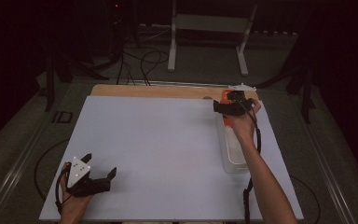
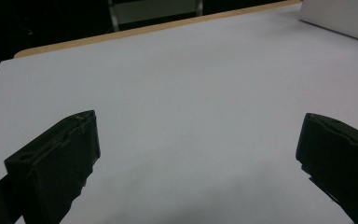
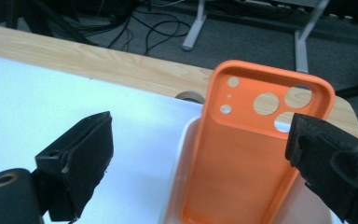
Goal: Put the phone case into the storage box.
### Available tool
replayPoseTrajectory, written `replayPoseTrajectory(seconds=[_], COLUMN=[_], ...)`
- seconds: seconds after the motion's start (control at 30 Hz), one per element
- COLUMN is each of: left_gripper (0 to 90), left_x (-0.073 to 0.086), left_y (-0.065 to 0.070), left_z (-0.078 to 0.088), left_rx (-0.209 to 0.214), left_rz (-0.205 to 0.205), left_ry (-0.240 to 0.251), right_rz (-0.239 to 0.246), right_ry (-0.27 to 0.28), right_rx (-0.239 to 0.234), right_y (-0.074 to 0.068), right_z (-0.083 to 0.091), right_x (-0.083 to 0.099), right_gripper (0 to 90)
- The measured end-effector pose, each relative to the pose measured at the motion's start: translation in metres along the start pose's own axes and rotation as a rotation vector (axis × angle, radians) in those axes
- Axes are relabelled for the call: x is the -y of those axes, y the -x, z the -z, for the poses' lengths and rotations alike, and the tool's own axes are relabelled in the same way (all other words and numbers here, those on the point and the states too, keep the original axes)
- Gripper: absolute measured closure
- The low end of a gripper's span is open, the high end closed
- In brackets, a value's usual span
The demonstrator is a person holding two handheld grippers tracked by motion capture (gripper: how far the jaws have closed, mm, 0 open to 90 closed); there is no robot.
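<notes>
- Over the far right of the desk [image 1: 168, 140], in the high view, the right hand-held gripper [image 1: 227, 108] hangs above the far end of a clear plastic bin [image 1: 233, 154], with an orange phone case [image 1: 225, 99] just under it. The left hand-held gripper [image 1: 100, 168] rests at the near left corner, jaws spread, nothing between them.
- Along the left gripper view, the left hand-held gripper [image 2: 196, 154] stands wide open over bare white desk [image 2: 191, 84]; it looks idle, and is best kept clear.
- Through the right gripper view, the right hand-held gripper [image 3: 200, 163] is spread, its jaws on either side of the phone case [image 3: 247, 158] without pinching it. The case stands tilted in the bin [image 3: 179, 163], hollow side facing the camera, camera cut-outs at the top, matte orange and probably soft. To grasp it well, I would centre the jaws on the two long edges below the cut-outs, close gently, then lift straight up so it does not catch on the bin wall.
</notes>
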State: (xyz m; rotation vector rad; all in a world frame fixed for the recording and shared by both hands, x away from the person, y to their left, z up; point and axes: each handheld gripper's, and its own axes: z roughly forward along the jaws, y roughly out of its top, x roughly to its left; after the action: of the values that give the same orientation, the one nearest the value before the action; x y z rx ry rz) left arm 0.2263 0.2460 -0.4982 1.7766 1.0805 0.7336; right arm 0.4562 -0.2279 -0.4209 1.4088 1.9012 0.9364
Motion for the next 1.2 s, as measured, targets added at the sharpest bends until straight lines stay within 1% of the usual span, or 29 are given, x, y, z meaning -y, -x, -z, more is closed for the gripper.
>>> replayPoseTrajectory(seconds=[0.07, 0.1, 0.13, 0.17, 0.2, 0.23, 0.27, 0.3, 0.37, 0.4, 0.53, 0.67, 0.7, 0.73, 0.8, 0.83, 1.03, 1.07, 1.13, 1.2], left_gripper=[0.4, 0.4, 0.4, 0.4, 0.4, 0.4, 0.4, 0.4, 0.4, 0.4, 0.4, 0.4, 0.4, 0.4, 0.4, 0.4, 0.4, 0.4, 0.4, 0.4], left_x=[0.000, 0.000, 0.000, 0.000, 0.000, 0.000, 0.000, 0.000, 0.000, 0.000, 0.000, 0.000, 0.000, 0.000, 0.000, 0.000, 0.000, -0.001, -0.001, -0.001], left_y=[0.000, 0.000, 0.000, 0.000, 0.000, 0.000, 0.000, 0.000, 0.000, 0.000, 0.001, 0.001, 0.001, 0.001, 0.001, 0.001, 0.001, 0.001, 0.001, 0.001], left_z=[0.000, 0.000, 0.000, 0.000, 0.000, 0.000, 0.000, 0.000, 0.000, -0.001, -0.001, -0.001, -0.001, -0.001, -0.001, -0.001, 0.000, 0.000, -0.001, -0.001], left_rx=[0.000, 0.001, 0.001, 0.001, 0.001, 0.001, 0.001, 0.002, 0.002, 0.002, 0.004, 0.005, 0.005, 0.007, 0.008, 0.008, 0.007, 0.007, 0.009, 0.009], left_rz=[0.000, 0.000, 0.000, -0.001, -0.001, 0.000, -0.001, -0.001, -0.001, 0.000, -0.001, 0.000, 0.001, 0.001, -0.006, -0.005, 0.000, 0.000, -0.004, -0.004], left_ry=[0.000, 0.001, 0.001, 0.000, 0.000, 0.000, 0.000, 0.000, 0.000, -0.001, -0.001, -0.001, 0.000, -0.001, -0.005, -0.004, 0.000, 0.000, -0.003, -0.002], right_rz=[0.018, 0.029, 0.029, 0.048, 0.048, 0.057, 0.057, 0.067, 0.069, 0.082, 0.085, 0.112, 0.112, 0.124, 0.136, 0.136, 0.147, 0.147, 0.136, 0.135], right_ry=[-0.006, -0.009, -0.009, -0.004, -0.004, 0.000, 0.000, 0.002, 0.001, 0.004, 0.009, 0.011, 0.011, 0.013, 0.008, 0.008, 0.009, 0.009, 0.021, 0.024], right_rx=[-0.021, -0.023, -0.023, -0.036, -0.036, -0.050, -0.050, -0.067, -0.071, -0.076, -0.089, -0.103, -0.103, -0.110, -0.110, -0.110, -0.149, -0.149, -0.182, -0.190], right_y=[-0.002, -0.003, -0.003, -0.005, -0.005, -0.007, -0.007, -0.008, -0.008, -0.009, -0.011, -0.014, -0.014, -0.015, -0.017, -0.017, -0.020, -0.020, -0.020, -0.021], right_z=[0.003, 0.004, 0.004, 0.008, 0.008, 0.011, 0.011, 0.013, 0.014, 0.017, 0.020, 0.026, 0.026, 0.028, 0.030, 0.030, 0.037, 0.037, 0.042, 0.043], right_x=[0.001, 0.002, 0.002, 0.003, 0.003, 0.004, 0.004, 0.005, 0.005, 0.006, 0.006, 0.007, 0.007, 0.008, 0.010, 0.010, 0.015, 0.015, 0.016, 0.016], right_gripper=[7.9, 7.9, 7.9, 7.9, 7.9, 8.0, 8.0, 8.0, 8.0, 8.0, 8.0, 8.0, 8.0, 8.0, 8.0, 8.0, 8.0, 8.0, 8.0, 8.0])
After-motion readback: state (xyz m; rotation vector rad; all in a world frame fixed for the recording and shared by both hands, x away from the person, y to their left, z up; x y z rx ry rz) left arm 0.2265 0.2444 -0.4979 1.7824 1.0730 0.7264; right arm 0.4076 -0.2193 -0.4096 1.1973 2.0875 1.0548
